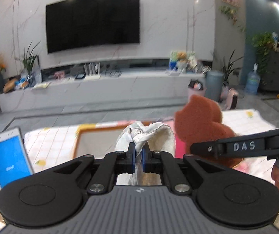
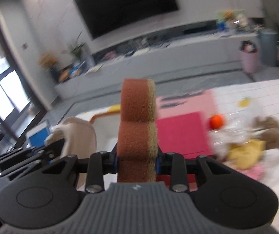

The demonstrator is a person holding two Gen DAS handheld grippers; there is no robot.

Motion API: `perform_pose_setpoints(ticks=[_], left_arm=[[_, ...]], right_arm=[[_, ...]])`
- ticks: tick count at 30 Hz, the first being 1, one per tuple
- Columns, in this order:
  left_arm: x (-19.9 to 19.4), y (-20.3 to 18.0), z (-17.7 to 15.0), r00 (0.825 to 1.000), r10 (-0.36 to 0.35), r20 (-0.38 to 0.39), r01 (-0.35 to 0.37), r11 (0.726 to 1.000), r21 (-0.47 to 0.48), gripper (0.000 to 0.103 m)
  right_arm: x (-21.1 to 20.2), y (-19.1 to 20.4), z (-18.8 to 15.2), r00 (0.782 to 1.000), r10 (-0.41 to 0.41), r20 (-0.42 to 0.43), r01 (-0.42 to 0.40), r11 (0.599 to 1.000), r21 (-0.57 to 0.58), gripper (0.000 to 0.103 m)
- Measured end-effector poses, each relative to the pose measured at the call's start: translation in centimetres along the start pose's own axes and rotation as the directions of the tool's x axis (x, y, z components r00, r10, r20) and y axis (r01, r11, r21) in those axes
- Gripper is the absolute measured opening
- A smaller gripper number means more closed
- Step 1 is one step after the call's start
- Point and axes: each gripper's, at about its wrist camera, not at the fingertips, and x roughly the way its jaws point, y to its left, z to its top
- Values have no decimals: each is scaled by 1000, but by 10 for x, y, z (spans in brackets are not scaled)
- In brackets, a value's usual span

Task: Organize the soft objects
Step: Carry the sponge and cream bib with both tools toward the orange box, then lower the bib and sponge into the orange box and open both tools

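My left gripper is shut on a crumpled white cloth and holds it above an orange-rimmed tray. My right gripper is shut on a brown sponge with a tan backing, held upright on its edge. In the left wrist view the sponge and the right gripper's finger come in from the right, just right of the cloth. In the right wrist view the cloth and the left gripper sit at the left. Both are lifted over the table.
The table has a white checked cover with a red mat and a pink mat. A pile of soft items and clear plastic with an orange ball lies at the right. A phone with a blue screen stands at the left.
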Motion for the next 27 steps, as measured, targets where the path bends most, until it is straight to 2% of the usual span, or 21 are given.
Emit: perform_pose_setpoints(ticks=[2,4,5,8,10,13,15,17,19,20,22,23,24,26,27], left_arm=[[19,12,-6,998,25,-66,-26,1000,-15,7],[30,26,-13,993,15,-114,-18,999,-30,7],[35,32,-16,992,6,-124,-11,999,-38,7],[51,40,-23,987,47,-156,-50,999,-12,7],[58,45,-28,980,68,-186,-68,998,6,7],[67,43,-37,962,175,-211,-167,984,58,7],[72,40,-42,955,207,-214,-195,978,78,7],[76,37,-44,950,209,-234,-196,978,76,7],[80,34,-45,950,163,-265,-151,986,65,12],[81,32,-44,948,141,-284,-128,990,65,16],[79,34,-46,944,126,-304,-112,992,65,32],[79,35,-46,944,132,-303,-118,991,66,48],[78,37,-46,947,143,-288,-130,990,62,64],[75,42,-47,957,156,-245,-149,988,46,80],[73,44,-45,961,153,-231,-149,988,34,84]], right_arm=[[30,15,-5,998,5,-66,-5,1000,-12,32],[57,20,-11,991,3,-136,-4,1000,-3,32],[69,21,-13,985,7,-173,-5,1000,13,32],[95,26,-21,970,13,-244,-4,999,37,32],[106,29,-24,963,0,-271,6,1000,23,32],[115,38,-25,962,-25,-273,14,999,-40,32],[120,33,-23,959,-21,-283,11,999,-37,32],[126,23,-22,957,-21,-289,9,999,-42,32],[127,22,-23,957,-30,-287,13,998,-60,32],[126,19,-23,957,-32,-287,14,998,-66,32],[125,18,-22,959,-54,-279,34,996,-78,32],[124,16,-22,960,-59,-275,40,996,-75,32],[125,15,-21,960,-58,-273,40,997,-68,32],[122,13,-20,962,-59,-267,44,997,-62,32],[120,12,-20,963,-64,-262,49,997,-64,32]])
